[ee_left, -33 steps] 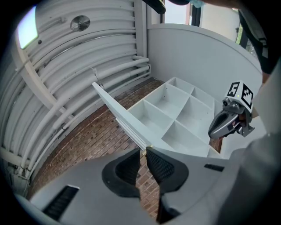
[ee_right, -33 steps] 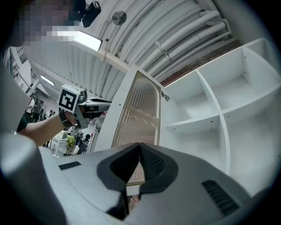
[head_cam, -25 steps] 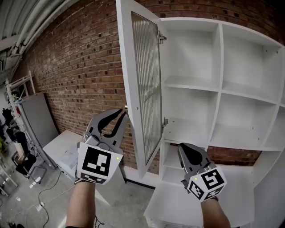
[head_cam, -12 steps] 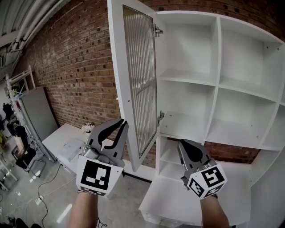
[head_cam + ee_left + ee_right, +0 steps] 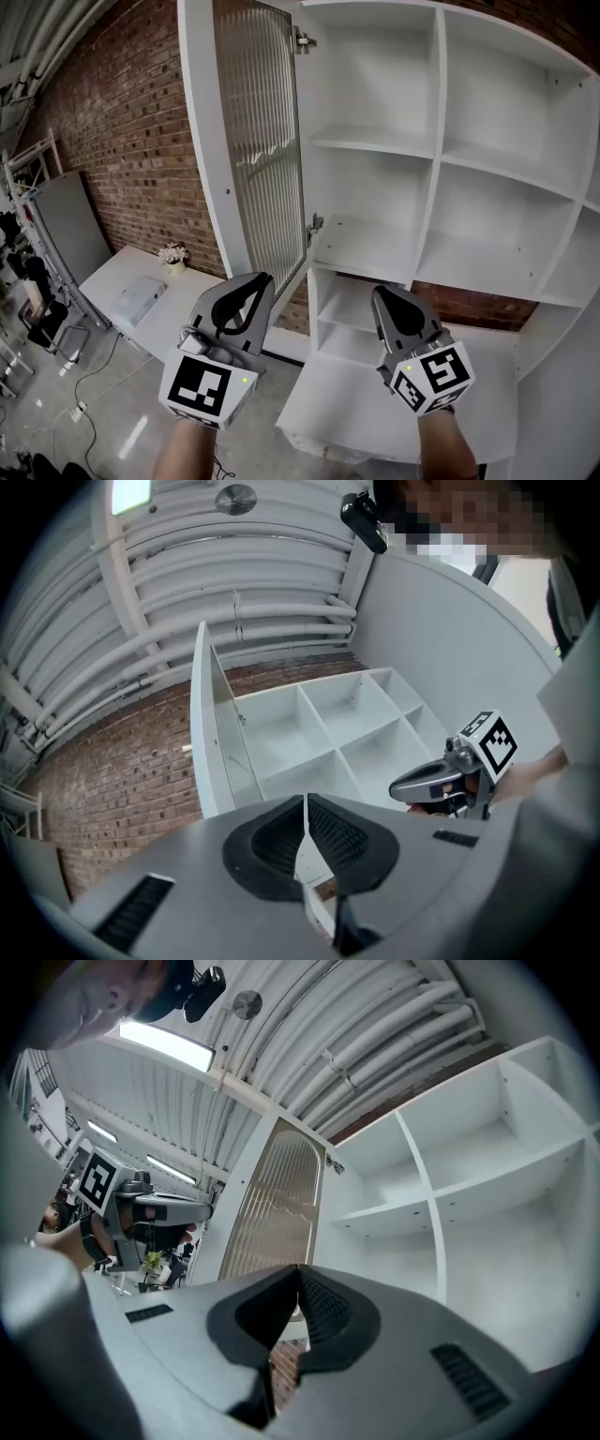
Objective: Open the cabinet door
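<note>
Brick wall (image 5: 103, 131) fills the left of the head view, and the white cabinet (image 5: 433, 141) fills the upper right. Its ribbed-glass door (image 5: 258, 141) stands swung wide open at top centre. My left gripper (image 5: 255, 281) and right gripper (image 5: 382, 292) hang low in frame, each with jaws pressed together on nothing, apart from the door. At left, possibly a small flower pot (image 5: 173, 255) sits on a white table (image 5: 111, 274).

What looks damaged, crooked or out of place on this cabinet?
Nothing stands out. The cabinet door hangs straight on its hinges, swung wide open, and the shelves sit level. The left gripper and right gripper hold nothing.
</note>
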